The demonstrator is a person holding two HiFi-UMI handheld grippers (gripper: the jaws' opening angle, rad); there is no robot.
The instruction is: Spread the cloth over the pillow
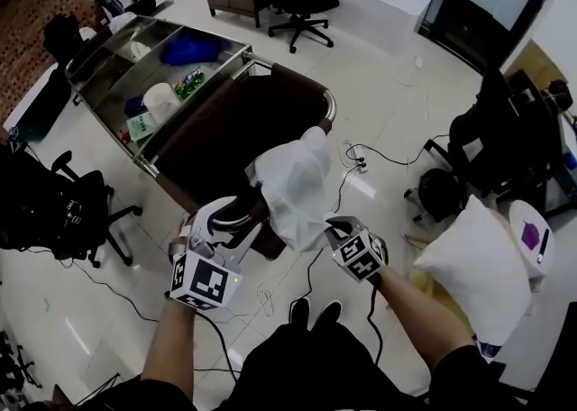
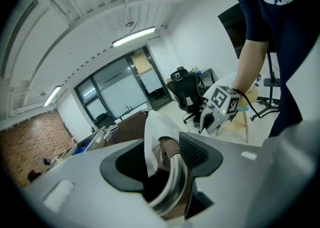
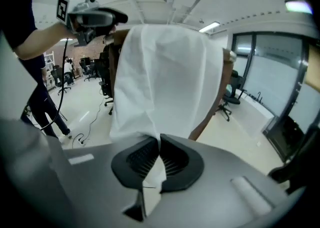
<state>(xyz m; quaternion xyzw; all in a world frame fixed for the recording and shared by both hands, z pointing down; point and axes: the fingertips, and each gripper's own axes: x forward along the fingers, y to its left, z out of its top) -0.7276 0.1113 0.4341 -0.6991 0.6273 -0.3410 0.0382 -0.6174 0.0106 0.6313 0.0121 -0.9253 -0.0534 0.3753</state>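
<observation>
Tiled office floor (image 1: pixel 388 121); dark brown table (image 1: pixel 225 121) ahead of fingers. Right gripper (image 3: pixel 159 144) fingers clamped on thin white cloth (image 3: pixel 165 77), rest draped over table end, probably for carrying off. Left gripper (image 2: pixel 162 154) fingers wide, cloth edge between, unpinched. Plump white pillow (image 1: pixel 473 269) well right of right fingers.

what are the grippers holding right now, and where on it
The right gripper is shut on the white cloth, pinching its lower edge. The left gripper has its jaws apart around the cloth's top, not gripping.
</observation>
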